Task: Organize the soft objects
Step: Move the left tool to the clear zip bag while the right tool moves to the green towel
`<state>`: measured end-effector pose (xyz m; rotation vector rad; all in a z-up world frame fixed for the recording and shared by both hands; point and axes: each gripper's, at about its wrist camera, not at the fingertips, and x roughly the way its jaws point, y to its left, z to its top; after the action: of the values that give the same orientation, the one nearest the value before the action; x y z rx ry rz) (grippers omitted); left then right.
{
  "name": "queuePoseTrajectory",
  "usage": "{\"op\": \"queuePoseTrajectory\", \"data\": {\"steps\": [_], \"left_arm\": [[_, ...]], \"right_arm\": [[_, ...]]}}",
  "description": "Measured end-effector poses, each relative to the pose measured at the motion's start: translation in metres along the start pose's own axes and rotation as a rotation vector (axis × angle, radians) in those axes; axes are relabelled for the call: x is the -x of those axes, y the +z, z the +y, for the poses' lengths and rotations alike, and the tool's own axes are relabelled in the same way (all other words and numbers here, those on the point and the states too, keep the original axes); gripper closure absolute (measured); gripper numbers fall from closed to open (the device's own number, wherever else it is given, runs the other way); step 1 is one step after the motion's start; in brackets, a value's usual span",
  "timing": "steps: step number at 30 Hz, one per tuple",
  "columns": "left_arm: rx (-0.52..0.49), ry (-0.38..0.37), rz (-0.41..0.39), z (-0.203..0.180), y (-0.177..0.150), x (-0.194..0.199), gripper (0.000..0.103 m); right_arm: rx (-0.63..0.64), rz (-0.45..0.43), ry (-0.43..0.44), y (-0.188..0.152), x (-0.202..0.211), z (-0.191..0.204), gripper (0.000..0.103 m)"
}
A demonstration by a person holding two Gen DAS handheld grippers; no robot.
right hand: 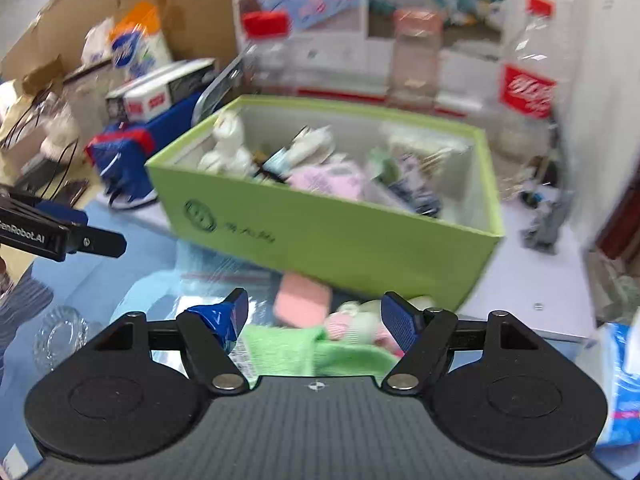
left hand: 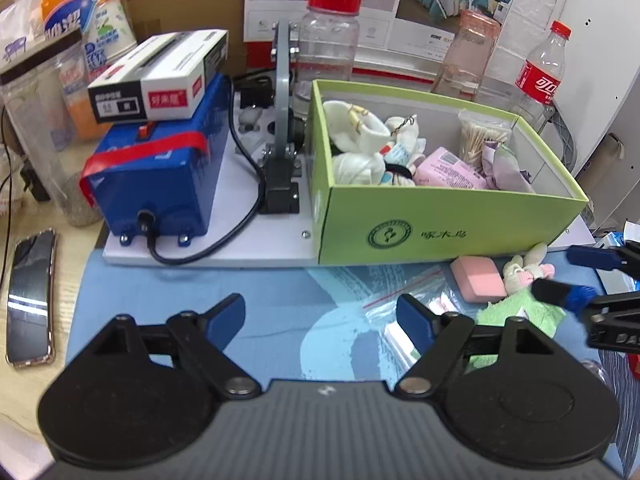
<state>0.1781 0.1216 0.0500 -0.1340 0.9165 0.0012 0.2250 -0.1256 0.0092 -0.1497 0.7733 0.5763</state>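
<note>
The desk (left hand: 32, 216) is crowded, with a blue mat (left hand: 168, 300) covering its near part. On the mat's far edge stands the green cardboard box (left hand: 440, 220), open-topped and already holding white socks (left hand: 360, 140), a pink packet (left hand: 448, 168), a bag of cotton swabs (left hand: 480, 136) and a crumpled patterned cloth (left hand: 504, 164). To its left sits a blue machine (left hand: 160, 184) with a black cable, with a small carton (left hand: 160, 76) on top.

Still outside the box, just in front of its near wall, lie the remaining soft things: a green towel (right hand: 280, 346), a pink sponge (right hand: 302, 300) beside it, and a small plush bunny (right hand: 352, 326) on the towel's far edge. A clear zip bag (left hand: 404, 300) lies to their left.

The right tongs (right hand: 314, 314) are spread wide and hold nothing, hanging low above the towel and bunny, which lie between the two blue pads. The left tongs (left hand: 322, 314) are equally wide open and empty, over bare mat well to the left.

The likely next move is a grasp on the bunny or towel, and the risks follow from the crowding. Closing here could pinch the towel along with the bunny, or drag the sponge. The right view is blurred, suggesting fast motion; a hurried descent could knock the box wall or push the bunny under it. A glass dish (right hand: 60, 336) near the left of the right view could also be clipped.
</note>
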Motion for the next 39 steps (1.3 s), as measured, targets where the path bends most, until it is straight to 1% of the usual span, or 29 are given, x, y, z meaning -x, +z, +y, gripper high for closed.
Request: {"op": "queuePoseTrajectory", "data": {"steps": [5, 8, 11, 14, 17, 20, 21, 23, 26, 27, 29, 32, 34, 37, 39], "left_arm": [[-0.010, 0.022, 0.010, 0.002, -0.007, 0.001, 0.024], [-0.021, 0.033, 0.021, 0.002, -0.009, -0.002, 0.024], [-0.026, 0.032, 0.025, 0.003, -0.009, -0.003, 0.024], [-0.025, 0.028, 0.032, 0.003, -0.008, -0.006, 0.024], [-0.030, 0.029, 0.040, 0.000, -0.005, -0.008, 0.024], [-0.041, 0.021, 0.049, -0.004, -0.002, -0.010, 0.024], [-0.047, 0.016, 0.053, -0.006, -0.001, -0.012, 0.024], [-0.057, 0.007, 0.064, -0.011, 0.002, -0.015, 0.024], [-0.087, -0.025, 0.123, -0.025, 0.011, -0.029, 0.024], [-0.110, -0.047, 0.149, -0.032, 0.014, -0.034, 0.024], [-0.163, -0.098, 0.211, -0.049, 0.019, -0.046, 0.024], [-0.254, -0.146, 0.330, -0.076, 0.024, -0.070, 0.024], [-0.280, -0.124, 0.388, -0.088, 0.025, -0.084, 0.024], [-0.324, -0.091, 0.442, -0.102, 0.025, -0.101, 0.024], [-0.370, -0.044, 0.471, -0.110, 0.022, -0.112, 0.024]], "right_arm": [[0.114, 0.142, 0.013, 0.016, -0.030, 0.016, 0.043], [0.165, 0.197, -0.005, 0.019, -0.036, 0.017, 0.043], [0.171, 0.218, -0.047, 0.014, -0.034, 0.008, 0.043], [0.139, 0.218, -0.083, 0.006, -0.028, -0.010, 0.043], [0.096, 0.222, -0.144, -0.006, -0.020, -0.033, 0.042], [0.133, 0.263, -0.248, -0.027, -0.014, -0.049, 0.042], [0.138, 0.262, -0.279, -0.035, -0.011, -0.055, 0.042], [0.098, 0.207, -0.318, -0.047, 0.003, -0.065, 0.042], [-0.025, 0.070, -0.308, -0.058, 0.031, -0.077, 0.042], [-0.070, 0.016, -0.295, -0.062, 0.040, -0.078, 0.042], [-0.143, -0.063, -0.263, -0.070, 0.054, -0.080, 0.042], [-0.224, -0.135, -0.219, -0.080, 0.064, -0.080, 0.042], [-0.250, -0.149, -0.201, -0.084, 0.063, -0.080, 0.042], [-0.263, -0.162, -0.200, -0.086, 0.063, -0.081, 0.042], [-0.267, -0.171, -0.202, -0.087, 0.065, -0.083, 0.042]]}}
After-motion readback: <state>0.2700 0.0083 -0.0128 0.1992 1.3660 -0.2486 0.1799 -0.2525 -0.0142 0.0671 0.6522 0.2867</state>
